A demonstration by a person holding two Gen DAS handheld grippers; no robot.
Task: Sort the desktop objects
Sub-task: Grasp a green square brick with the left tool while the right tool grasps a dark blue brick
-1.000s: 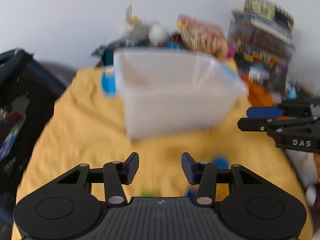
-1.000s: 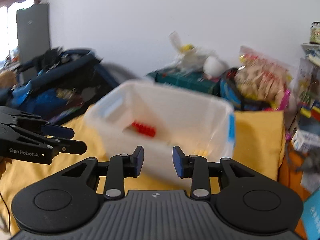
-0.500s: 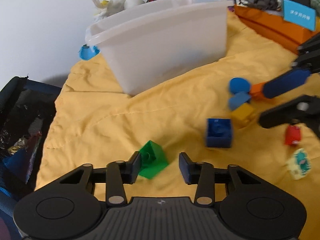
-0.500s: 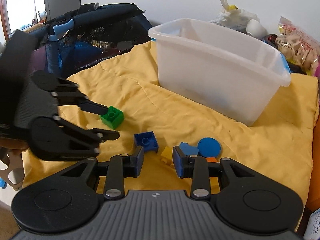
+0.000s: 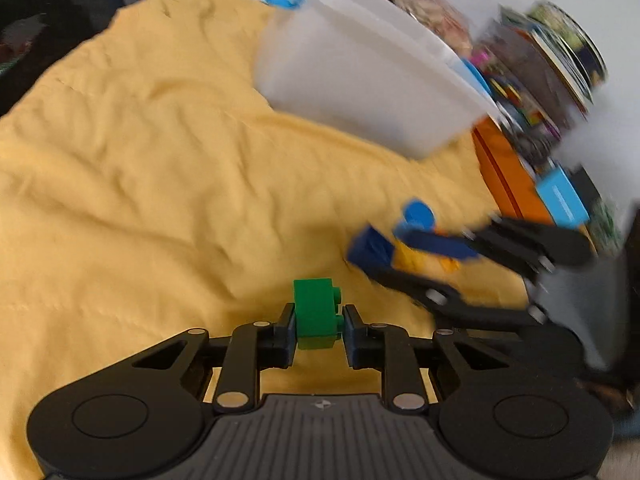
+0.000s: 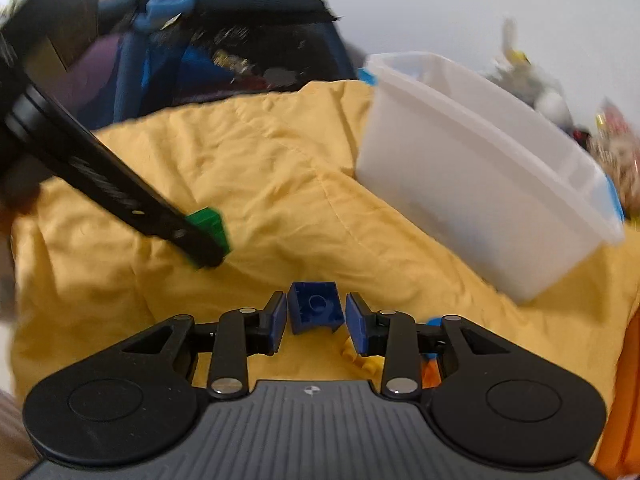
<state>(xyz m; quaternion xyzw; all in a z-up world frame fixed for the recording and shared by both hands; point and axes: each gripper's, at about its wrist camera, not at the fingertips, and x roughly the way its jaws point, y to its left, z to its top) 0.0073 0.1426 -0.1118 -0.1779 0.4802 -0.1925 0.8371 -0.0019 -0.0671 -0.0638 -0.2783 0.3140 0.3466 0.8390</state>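
A green brick (image 5: 316, 304) sits on the yellow cloth (image 5: 160, 160) between the fingers of my left gripper (image 5: 319, 320). Its jaws are closing, and both pads touch the brick's sides. The right wrist view shows the same brick (image 6: 210, 226) at that gripper's tip. A blue brick (image 6: 316, 306) lies on the cloth between the fingers of my right gripper (image 6: 316, 314), which is open, with thin gaps on both sides. The left wrist view shows the right gripper (image 5: 390, 254) astride the blue brick (image 5: 370, 248).
A white plastic bin (image 6: 480, 184) stands on the cloth behind the bricks. A blue disc (image 5: 418, 214) and a yellow piece (image 6: 360, 362) lie by the right gripper. An orange box (image 5: 508, 176) and cluttered packets line the right edge. A dark mesh cot (image 6: 240, 60) stands to the left.
Both grippers have sunk to the cloth and rolled. The left jaws have narrowed onto the green brick. The right gripper has moved forward until the blue brick lies between its fingers.
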